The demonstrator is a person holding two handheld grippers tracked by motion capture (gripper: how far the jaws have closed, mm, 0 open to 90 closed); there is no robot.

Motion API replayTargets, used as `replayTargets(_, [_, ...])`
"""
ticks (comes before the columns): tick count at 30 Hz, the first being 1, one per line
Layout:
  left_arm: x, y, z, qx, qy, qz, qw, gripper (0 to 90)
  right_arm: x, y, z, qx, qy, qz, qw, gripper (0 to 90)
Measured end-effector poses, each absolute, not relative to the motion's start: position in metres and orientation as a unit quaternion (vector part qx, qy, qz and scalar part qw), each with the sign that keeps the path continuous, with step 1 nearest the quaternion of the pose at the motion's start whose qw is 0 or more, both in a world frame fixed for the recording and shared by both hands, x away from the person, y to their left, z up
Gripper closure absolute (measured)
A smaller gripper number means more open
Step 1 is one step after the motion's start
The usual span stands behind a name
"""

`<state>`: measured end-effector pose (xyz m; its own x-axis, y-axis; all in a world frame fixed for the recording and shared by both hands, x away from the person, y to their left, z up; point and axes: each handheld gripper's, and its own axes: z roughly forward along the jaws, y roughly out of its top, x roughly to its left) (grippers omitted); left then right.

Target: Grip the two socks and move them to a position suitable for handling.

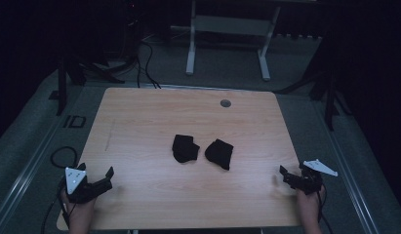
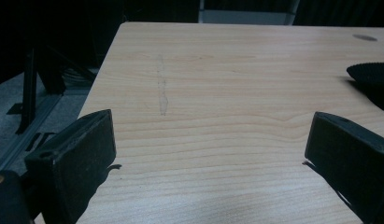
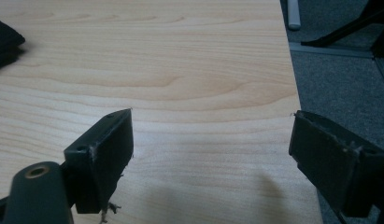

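high view: two small black socks, the left sock (image 1: 185, 148) and the right sock (image 1: 219, 153), lie crumpled just beside each other, apart, near the middle of the pale wooden counter (image 1: 139, 122); a grey grommet (image 1: 225, 103) sits toward the far edge. the left tongs (image 1: 106, 178) rest at the near left corner and the right tongs (image 1: 285, 175) at the near right edge, both well apart from the socks, each carried by a hand entering from below. left gripper view: the left tongs (image 2: 208, 154) stand wide open with bare wood between the jaws and nothing held; a dark ribbed edge of the left sock (image 2: 372, 72) shows at the right margin. right gripper view: the right tongs (image 3: 210, 149) are likewise spread wide and empty, with loose fibres clinging to the pads; a corner of the right sock (image 3: 5, 42) shows at upper left. handling, as a judgement: the socks look light, soft and limp, likely to sag and drape when lifted, neither fragile nor slippery; a raised fold or the cuff edge would probably offer the surest pinch, since flat fabric pressed to the wood gives the jaws little to bite
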<state>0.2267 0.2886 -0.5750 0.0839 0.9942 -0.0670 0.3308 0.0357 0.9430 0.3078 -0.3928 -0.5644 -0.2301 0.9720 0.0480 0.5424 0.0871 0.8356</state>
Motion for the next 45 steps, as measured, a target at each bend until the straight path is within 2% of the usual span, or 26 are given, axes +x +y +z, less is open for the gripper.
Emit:
replayTargets(8, [0.228,0.288,-0.575,0.593,0.562,0.37,0.442,2.1,0.309,-0.391,-0.565,0.558,0.693,0.375,0.26,14.3])
replayTargets(21, [0.227,0.286,-0.575,0.598,0.555,0.37,0.443,2.1,0.313,-0.375,-0.562,0.522,0.722,0.405,0.205,14.0])
replayTargets(26, [0.229,0.281,-0.573,0.606,0.567,0.353,0.433,2.1,0.326,-0.354,-0.56,0.493,0.759,0.385,0.179,13.2])
replayTargets(32, [0.227,0.277,-0.568,0.59,0.572,0.346,0.452,2.1,0.339,-0.338,-0.557,0.473,0.771,0.393,0.163,13.2])
replayTargets(38, [0.229,0.273,-0.569,0.614,0.57,0.3,0.456,2.1,0.352,-0.319,-0.552,0.46,0.785,0.375,0.179,13.3])
replayTargets(40, [0.23,0.268,-0.568,0.625,0.567,0.299,0.446,2.1,0.354,-0.314,-0.552,0.455,0.79,0.371,0.176,13.2])
replayTargets(41, [0.23,0.266,-0.568,0.632,0.56,0.302,0.443,2.1,0.357,-0.305,-0.551,0.439,0.801,0.375,0.159,13.3])
replayTargets(45, [0.231,0.261,-0.568,0.645,0.548,0.31,0.434,2.1,0.363,-0.29,-0.554,0.417,0.819,0.362,0.156,13.3])
